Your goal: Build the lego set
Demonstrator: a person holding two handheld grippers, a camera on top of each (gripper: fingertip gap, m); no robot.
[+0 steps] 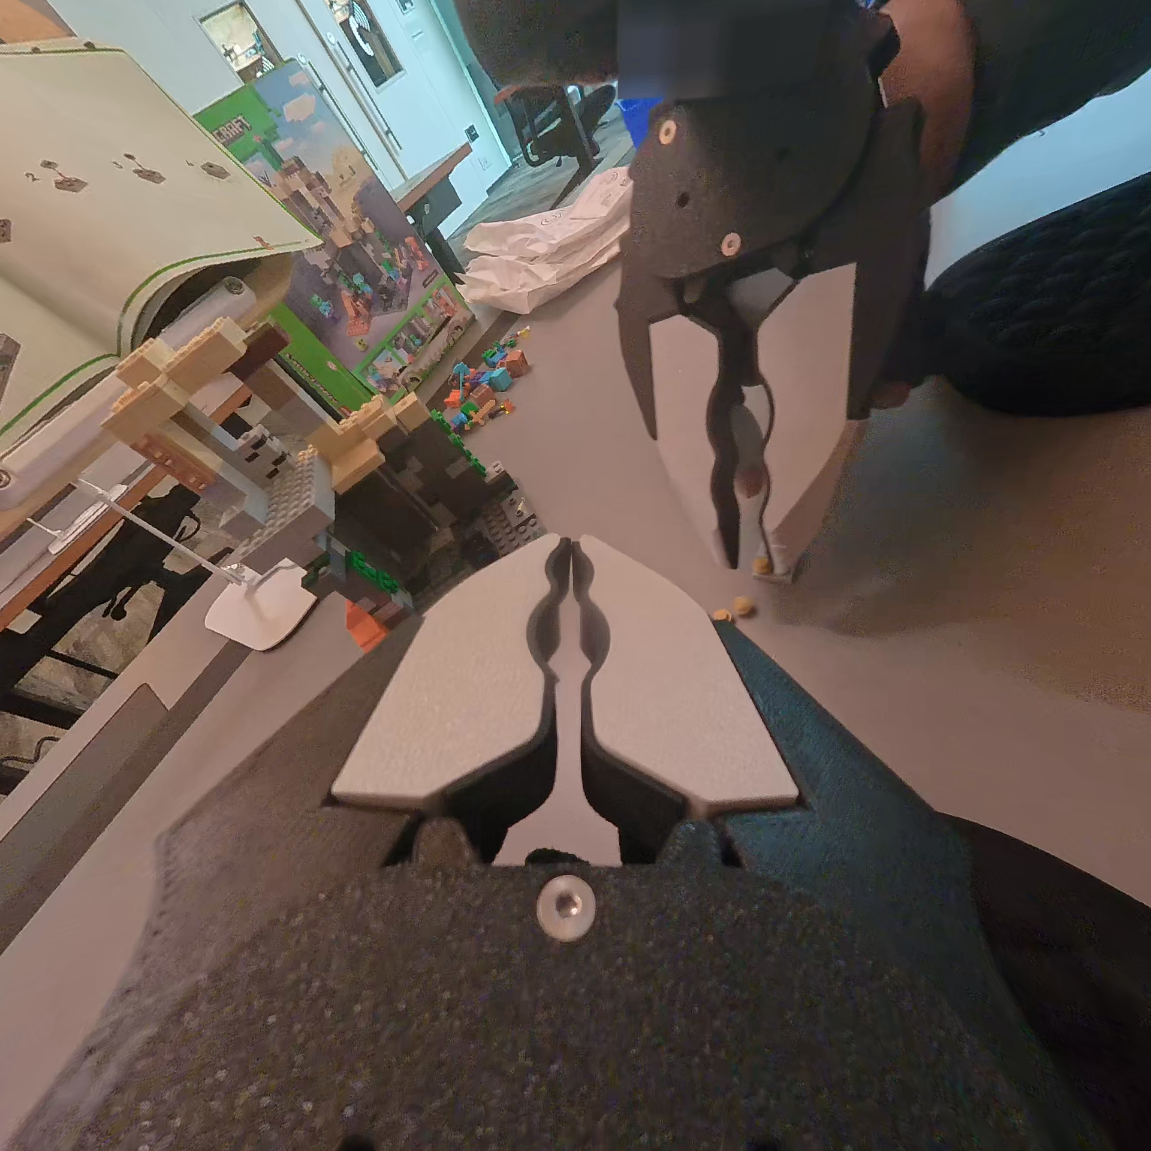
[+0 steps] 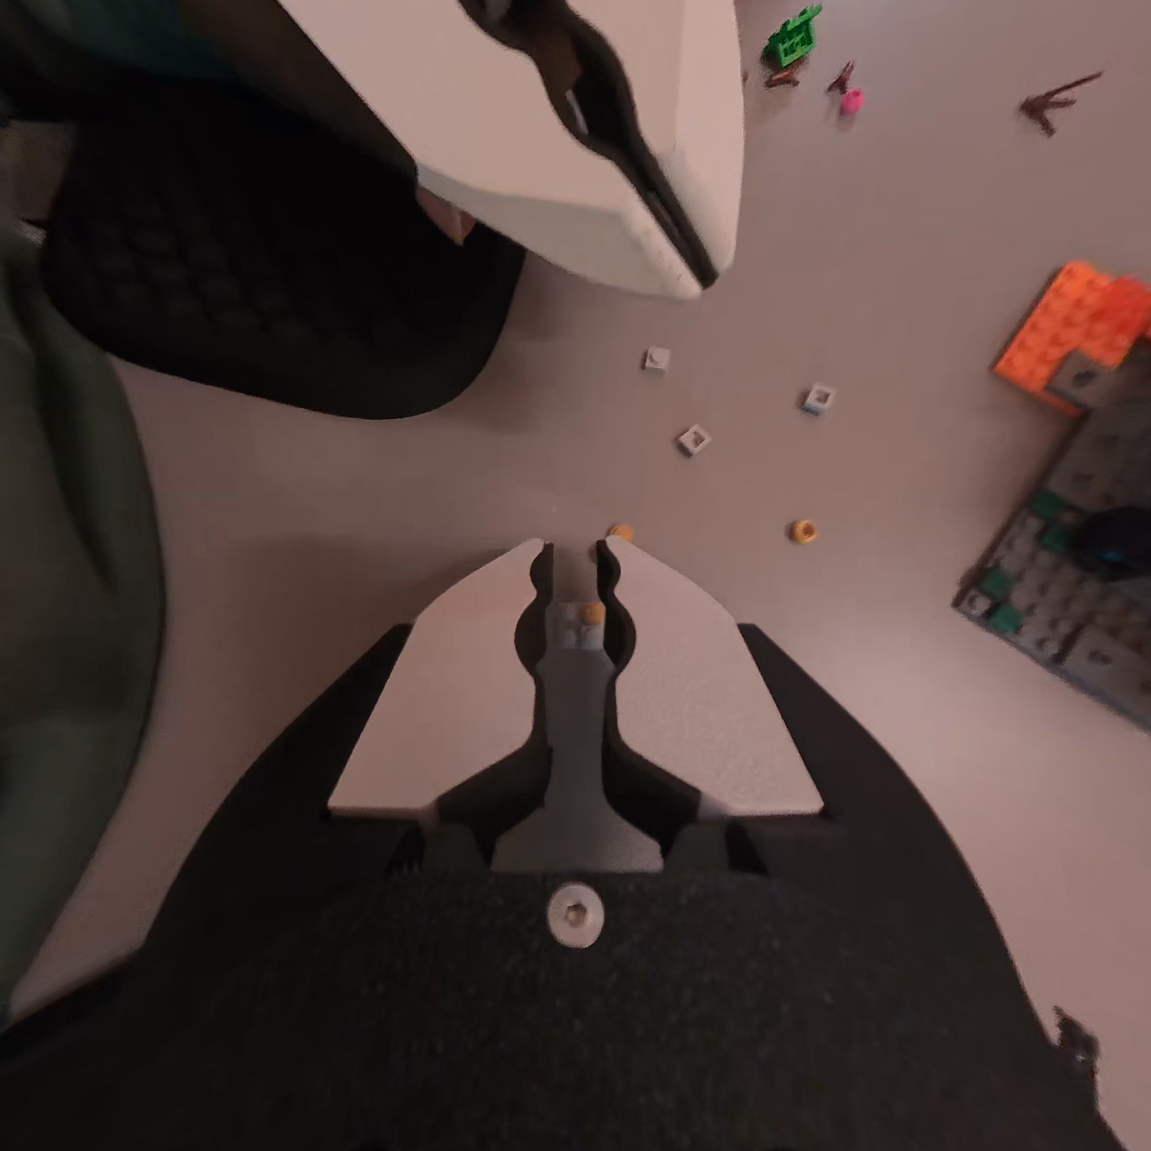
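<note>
My left gripper (image 1: 571,547) is shut and empty, low over the grey table (image 1: 872,716). It also shows at the top of the right wrist view (image 2: 707,283). My right gripper (image 2: 573,548) points down at the table, with its fingers close around a small grey piece topped by a tan round stud (image 2: 585,620). From the left wrist view, the right gripper (image 1: 747,560) has its tips on the table. Two loose tan studs (image 1: 734,609) lie beside it, also seen in the right wrist view (image 2: 803,531). The part-built model (image 1: 349,498) stands at the left.
Three small pale square pieces (image 2: 693,439) lie ahead of the right gripper. An orange brick section (image 2: 1077,336) and grey baseplate (image 2: 1059,592) are at right. The set's box (image 1: 355,261), booklet (image 1: 124,174), loose brick pile (image 1: 486,392), white stand (image 1: 261,604) and dark cushion (image 1: 1046,299) surround the workspace.
</note>
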